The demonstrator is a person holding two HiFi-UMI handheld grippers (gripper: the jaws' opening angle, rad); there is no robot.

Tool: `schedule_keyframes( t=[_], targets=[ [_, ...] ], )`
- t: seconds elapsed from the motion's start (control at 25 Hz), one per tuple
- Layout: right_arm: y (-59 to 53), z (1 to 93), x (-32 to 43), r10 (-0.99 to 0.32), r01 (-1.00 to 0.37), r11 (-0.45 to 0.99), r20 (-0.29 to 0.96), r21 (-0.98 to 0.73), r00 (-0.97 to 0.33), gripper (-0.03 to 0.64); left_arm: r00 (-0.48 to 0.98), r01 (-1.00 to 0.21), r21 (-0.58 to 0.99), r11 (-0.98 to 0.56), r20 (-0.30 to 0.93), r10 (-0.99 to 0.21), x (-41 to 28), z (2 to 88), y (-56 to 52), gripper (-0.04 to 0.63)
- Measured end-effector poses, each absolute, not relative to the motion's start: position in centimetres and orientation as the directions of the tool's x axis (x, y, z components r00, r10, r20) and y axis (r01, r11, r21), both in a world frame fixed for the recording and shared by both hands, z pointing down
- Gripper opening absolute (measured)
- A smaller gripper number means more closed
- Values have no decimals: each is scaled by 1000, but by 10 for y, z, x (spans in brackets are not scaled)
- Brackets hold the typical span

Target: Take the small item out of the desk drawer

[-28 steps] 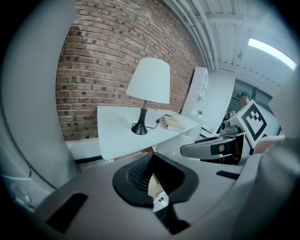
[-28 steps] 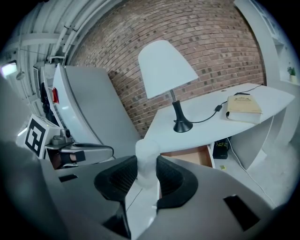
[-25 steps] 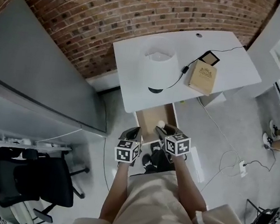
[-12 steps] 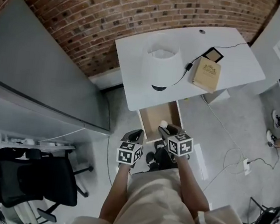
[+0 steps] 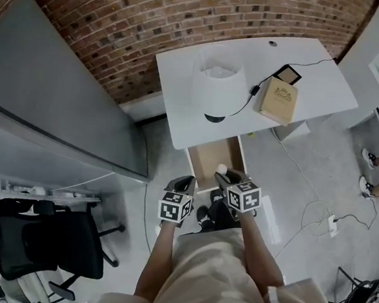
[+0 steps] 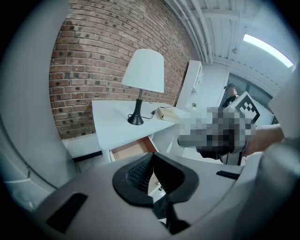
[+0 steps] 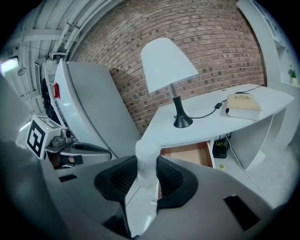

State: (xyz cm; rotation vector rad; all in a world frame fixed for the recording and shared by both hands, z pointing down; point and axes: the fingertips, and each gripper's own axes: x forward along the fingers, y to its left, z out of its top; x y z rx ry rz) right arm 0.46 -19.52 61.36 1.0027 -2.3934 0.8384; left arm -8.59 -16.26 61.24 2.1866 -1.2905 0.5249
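The right gripper [image 7: 147, 165] is clenched on the small white item [image 7: 148, 149], a pale rounded piece pinched between its ribbed pads and sticking up past their tips. Just beyond and below the tips lies the open drawer [image 7: 185, 154], its wooden bottom showing, under the front edge of the white desk [image 7: 211, 125]. Further ahead on the desk stands a white-shaded lamp [image 7: 166, 65]. A tan book [image 7: 243, 107] lies to the lamp's right, and a black cable [image 7: 206, 114] runs between them. The left gripper [image 6: 151, 159], just beside the right one on its left, has its pads pressed together on nothing. Well off to its left stand a grey partition [image 5: 52, 104] and a black office chair [image 5: 37, 239].
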Motion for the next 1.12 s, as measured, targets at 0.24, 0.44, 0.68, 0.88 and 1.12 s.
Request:
schedule_keyframes(
  t=[0.24,0.44,0.68,0.88,1.12],
  targets=[
    [-193,617,8,-488,-741,559,575,-371,-656,149,471,-881,264,-393,574,-669,-83,614,-161,17],
    [-198,615,5,-479,-729,571,568,-379,-670,149,469,-882,264,-390,572,-673,-85,612,-168,17],
    [-208,611,6,-478,-722,578,560,-380,-677,149,481,-874,263,-408,574,-663,-79,611,-173,17],
    [-213,615,6,-475,-726,572,568,-382,-673,149,492,-868,263,-422,579,-650,-80,611,-175,17],
    [-211,619,2,-463,-715,580,564,-390,-683,149,493,-867,268,-420,582,-647,-85,613,-172,17]
  ],
)
